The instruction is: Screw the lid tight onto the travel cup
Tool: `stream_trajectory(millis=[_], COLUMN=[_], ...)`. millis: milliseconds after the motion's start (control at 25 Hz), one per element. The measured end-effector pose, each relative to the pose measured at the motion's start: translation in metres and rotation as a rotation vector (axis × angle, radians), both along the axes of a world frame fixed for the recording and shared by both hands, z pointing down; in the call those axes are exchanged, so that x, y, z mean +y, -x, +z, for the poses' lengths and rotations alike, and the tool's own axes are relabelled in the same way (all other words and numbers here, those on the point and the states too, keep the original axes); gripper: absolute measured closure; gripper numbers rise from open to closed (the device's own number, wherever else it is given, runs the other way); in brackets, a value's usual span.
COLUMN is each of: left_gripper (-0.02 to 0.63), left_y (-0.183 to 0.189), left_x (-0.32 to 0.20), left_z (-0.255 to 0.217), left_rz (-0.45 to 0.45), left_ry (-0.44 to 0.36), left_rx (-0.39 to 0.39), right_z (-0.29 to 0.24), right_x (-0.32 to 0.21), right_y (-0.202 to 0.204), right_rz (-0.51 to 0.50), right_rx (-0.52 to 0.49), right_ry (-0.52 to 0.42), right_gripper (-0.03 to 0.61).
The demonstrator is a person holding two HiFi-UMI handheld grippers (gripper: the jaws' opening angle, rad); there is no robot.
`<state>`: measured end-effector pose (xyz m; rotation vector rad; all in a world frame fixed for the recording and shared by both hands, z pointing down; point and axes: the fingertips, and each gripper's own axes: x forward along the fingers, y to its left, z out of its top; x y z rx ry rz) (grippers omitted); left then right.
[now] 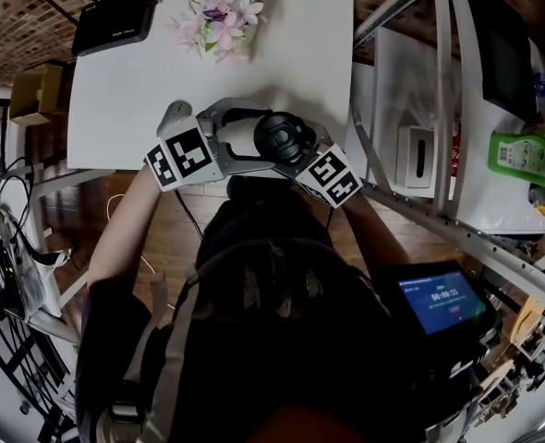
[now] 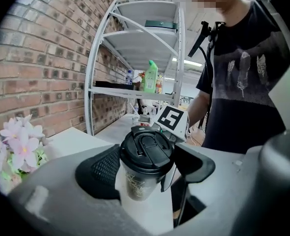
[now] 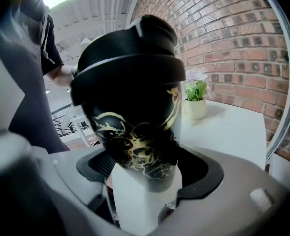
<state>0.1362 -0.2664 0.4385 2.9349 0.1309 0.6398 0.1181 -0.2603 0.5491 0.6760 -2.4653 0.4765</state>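
Left claw: closed about the black lid. Right claw: pinching the cup low on its body, at the table's near edge. Cup judged light, stiff, smooth-walled, probably slippery; lid best taken by its rim.
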Motion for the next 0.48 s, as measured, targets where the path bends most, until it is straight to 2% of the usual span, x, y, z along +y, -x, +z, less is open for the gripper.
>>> stream_trajectory(millis=[280, 480], left_gripper=[0.27, 0.262], left_y=[-0.0003, -0.0006], left_x=[-0.0022, -0.0026], left_z=[-0.0015, -0.0009], left_rz=[-0.112, -0.107], left_ry=[0.007, -0.013], left_rx=[0.019, 0.015], right_z=[-0.0022, -0.002], right_x=[-0.001, -0.001], right_y=[0.0018, 0.0017], right_rz=[-0.001, 0.002], right_rx=[-0.01, -0.022], right_ry=[-0.005, 0.003], right_gripper=[0.189, 0.187])
